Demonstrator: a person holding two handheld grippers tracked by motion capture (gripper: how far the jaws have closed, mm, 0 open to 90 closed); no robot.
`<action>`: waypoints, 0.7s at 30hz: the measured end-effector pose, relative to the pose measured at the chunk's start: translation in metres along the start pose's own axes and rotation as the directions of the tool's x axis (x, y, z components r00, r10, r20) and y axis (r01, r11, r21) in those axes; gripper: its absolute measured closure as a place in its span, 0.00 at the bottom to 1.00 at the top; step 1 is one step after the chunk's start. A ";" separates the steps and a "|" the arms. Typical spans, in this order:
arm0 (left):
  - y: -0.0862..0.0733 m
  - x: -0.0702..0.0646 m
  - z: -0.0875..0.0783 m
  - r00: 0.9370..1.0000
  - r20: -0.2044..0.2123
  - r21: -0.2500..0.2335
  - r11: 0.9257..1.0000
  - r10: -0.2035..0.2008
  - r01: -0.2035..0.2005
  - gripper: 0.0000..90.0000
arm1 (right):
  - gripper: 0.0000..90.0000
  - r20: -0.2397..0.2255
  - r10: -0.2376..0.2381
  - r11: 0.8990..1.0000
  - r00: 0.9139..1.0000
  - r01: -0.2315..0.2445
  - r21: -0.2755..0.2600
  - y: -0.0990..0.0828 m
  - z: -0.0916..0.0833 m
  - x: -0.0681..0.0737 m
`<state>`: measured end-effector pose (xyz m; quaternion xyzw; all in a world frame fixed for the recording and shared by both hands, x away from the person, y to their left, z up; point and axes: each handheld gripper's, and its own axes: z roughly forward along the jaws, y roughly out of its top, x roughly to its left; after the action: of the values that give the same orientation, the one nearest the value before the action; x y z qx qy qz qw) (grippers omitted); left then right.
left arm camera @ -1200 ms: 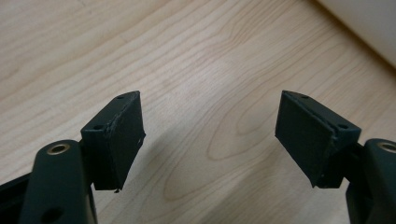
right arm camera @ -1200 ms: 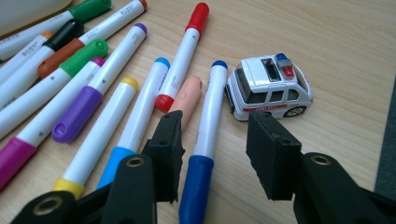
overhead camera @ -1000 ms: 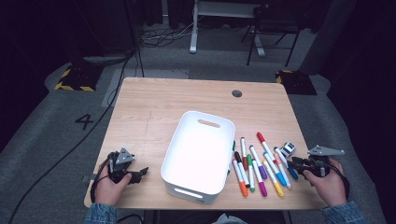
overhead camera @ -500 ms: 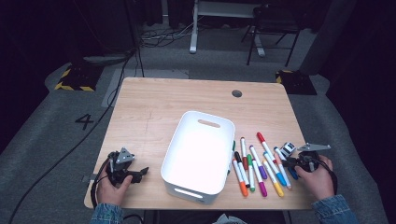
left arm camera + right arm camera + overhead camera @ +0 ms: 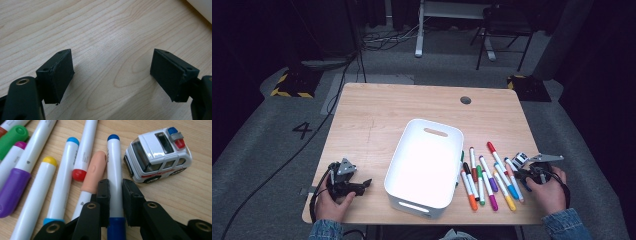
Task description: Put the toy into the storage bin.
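Right gripper (image 5: 115, 192), lower centre of frame, jaws just closed, pinching blue marker (image 5: 115, 170); toy ambulance (image 5: 158, 155) lettering blurred. Left gripper (image 5: 111, 75) jaws spread, been opening, nothing between.

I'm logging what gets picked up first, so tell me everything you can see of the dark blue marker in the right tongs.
The dark blue marker has a glossy white plastic-looking barrel, faint grey print and dark blue at both ends. It lies flat on the wooden table, between a peach-capped marker and a toy ambulance. The right tongs have just closed on its barrel.
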<state>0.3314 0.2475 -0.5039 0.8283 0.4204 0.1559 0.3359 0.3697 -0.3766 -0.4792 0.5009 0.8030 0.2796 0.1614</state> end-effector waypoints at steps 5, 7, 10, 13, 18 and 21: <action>0.000 0.000 0.000 1.000 0.000 0.001 1.000 0.001 -0.001 0.21 | 0.85 -0.010 0.001 1.000 1.000 -0.002 -0.020 0.007 -0.010 0.001; 0.000 -0.001 0.000 1.000 -0.004 -0.003 1.000 -0.003 0.003 0.21 | 0.85 -0.008 0.002 1.000 1.000 -0.002 -0.017 0.008 -0.012 0.002; 0.000 -0.001 0.000 1.000 -0.012 -0.005 1.000 -0.009 0.009 0.21 | 0.85 -0.013 -0.012 0.999 1.000 0.012 -0.041 0.012 -0.022 0.002; 0.000 -0.001 0.001 1.000 -0.011 -0.005 1.000 -0.010 0.010 0.21 | 0.85 -0.020 -0.027 0.998 0.999 0.026 -0.063 0.017 -0.032 0.003; 0.000 -0.001 0.001 1.000 -0.011 -0.005 1.000 -0.011 0.010 0.21 | 0.85 -0.046 -0.056 0.994 0.997 0.051 -0.098 0.028 -0.048 0.008; 0.000 -0.001 0.000 1.000 -0.013 -0.005 1.000 -0.010 0.010 0.21 | 0.85 -0.054 -0.073 0.993 0.996 0.068 -0.097 0.033 -0.053 0.011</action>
<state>0.3309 0.2460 -0.5040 0.8243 0.4265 0.1607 0.3360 0.3602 -0.3709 -0.4165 0.4558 0.8104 0.3257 0.1715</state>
